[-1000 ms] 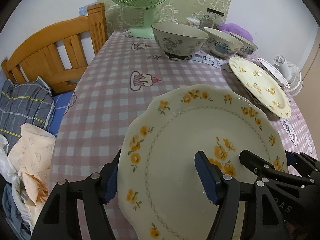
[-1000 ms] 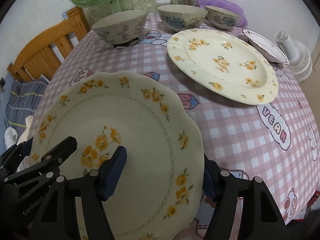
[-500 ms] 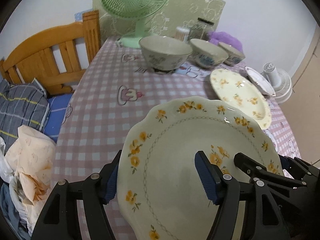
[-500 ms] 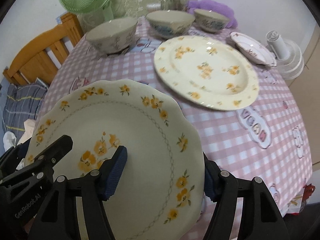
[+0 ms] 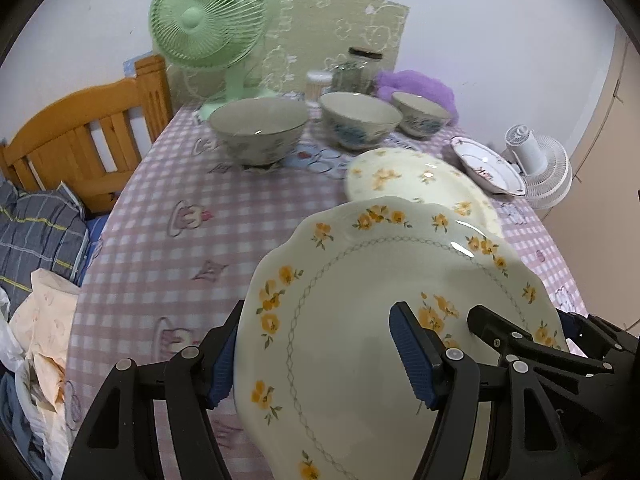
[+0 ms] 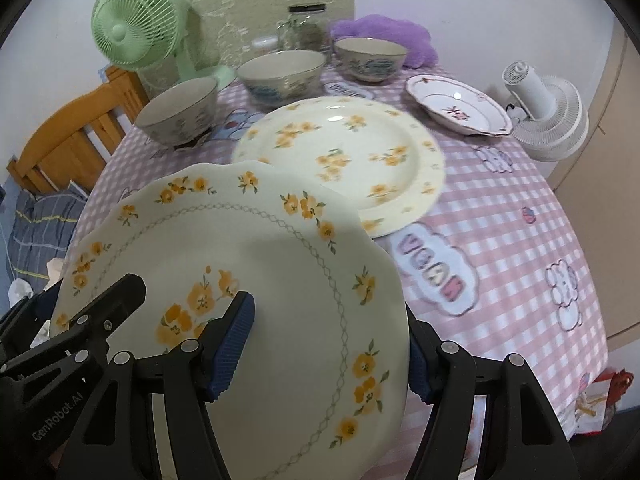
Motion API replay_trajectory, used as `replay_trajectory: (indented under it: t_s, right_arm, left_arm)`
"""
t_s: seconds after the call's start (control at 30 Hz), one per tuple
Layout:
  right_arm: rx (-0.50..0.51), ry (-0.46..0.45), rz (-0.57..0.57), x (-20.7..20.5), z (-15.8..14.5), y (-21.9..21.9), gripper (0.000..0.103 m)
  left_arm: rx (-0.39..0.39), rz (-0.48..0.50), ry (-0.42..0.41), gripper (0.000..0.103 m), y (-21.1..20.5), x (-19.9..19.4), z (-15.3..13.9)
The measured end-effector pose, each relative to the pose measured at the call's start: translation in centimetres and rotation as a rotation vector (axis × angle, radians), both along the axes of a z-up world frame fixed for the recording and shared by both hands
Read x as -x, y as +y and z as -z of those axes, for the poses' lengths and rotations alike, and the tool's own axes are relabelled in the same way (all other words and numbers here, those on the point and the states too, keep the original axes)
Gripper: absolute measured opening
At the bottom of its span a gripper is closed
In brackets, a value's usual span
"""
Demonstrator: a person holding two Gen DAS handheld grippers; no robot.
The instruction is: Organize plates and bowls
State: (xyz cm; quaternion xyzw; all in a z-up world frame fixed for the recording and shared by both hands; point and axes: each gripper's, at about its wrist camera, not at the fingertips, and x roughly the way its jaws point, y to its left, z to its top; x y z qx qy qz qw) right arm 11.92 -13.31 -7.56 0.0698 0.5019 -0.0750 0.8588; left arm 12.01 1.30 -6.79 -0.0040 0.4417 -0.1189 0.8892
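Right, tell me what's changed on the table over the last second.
The scalloped plate, clamped between the left gripper and right gripper, has been lifted and carried toward the round flowered plate, whose near edge it now overlaps in view. Both grips are unchanged. The three bowls, the small white dish and the green fan sit as before.

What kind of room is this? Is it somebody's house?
Probably a home, perhaps a bedroom used for eating too. A wooden bed frame with striped bedding stands beside a table with a pink checked cloth, which holds floral bowls and a green desk fan.
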Motion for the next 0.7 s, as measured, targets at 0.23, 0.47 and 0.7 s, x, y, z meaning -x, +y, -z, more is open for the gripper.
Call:
replay_trajectory:
  t_s: [0.23,0.47,0.7]
  right_arm:
    - [0.0,-0.001,0.01,0.9,-0.4,-6.7,0.071]
    - [0.005,0.025,0.036,2.2,0.4,-13.2,0.071]
    - [0.004,0.043,0.042,2.9,1.5,-18.3,0.071]
  left_arm:
    - [-0.004,0.012,0.005,0.07,-6.4,0.4,0.0]
    - [0.004,0.059,0.022,0.074,-12.9,1.1,1.0]
    - [-0.005,0.06,0.048,0.074,-17.4,1.4,2.8]
